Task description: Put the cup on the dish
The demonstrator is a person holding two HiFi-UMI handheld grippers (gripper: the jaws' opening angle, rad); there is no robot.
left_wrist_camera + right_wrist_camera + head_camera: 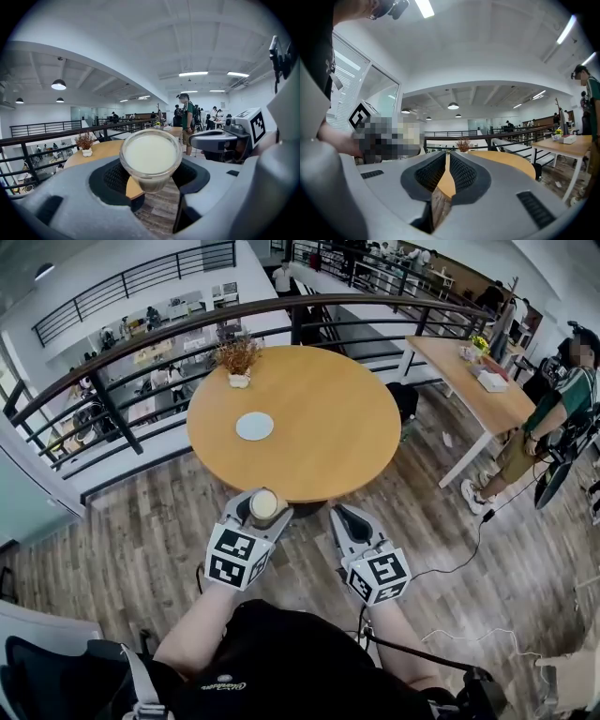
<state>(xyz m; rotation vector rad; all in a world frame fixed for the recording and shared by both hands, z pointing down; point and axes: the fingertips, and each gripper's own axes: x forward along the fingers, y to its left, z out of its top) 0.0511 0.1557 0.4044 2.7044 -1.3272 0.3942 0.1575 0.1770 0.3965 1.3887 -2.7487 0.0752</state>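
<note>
A clear glass cup filled with a milky drink sits between the jaws of my left gripper, which is shut on it, just off the near edge of the round wooden table. In the left gripper view the cup stands upright between the black pads. The small white dish lies on the table's left half, some way beyond the cup. My right gripper hovers beside the left one, off the table edge, shut and with nothing in it.
A small potted dry plant stands at the table's far edge. A curved black railing runs behind the table. To the right a long light table has a person next to it. A cable lies on the wooden floor.
</note>
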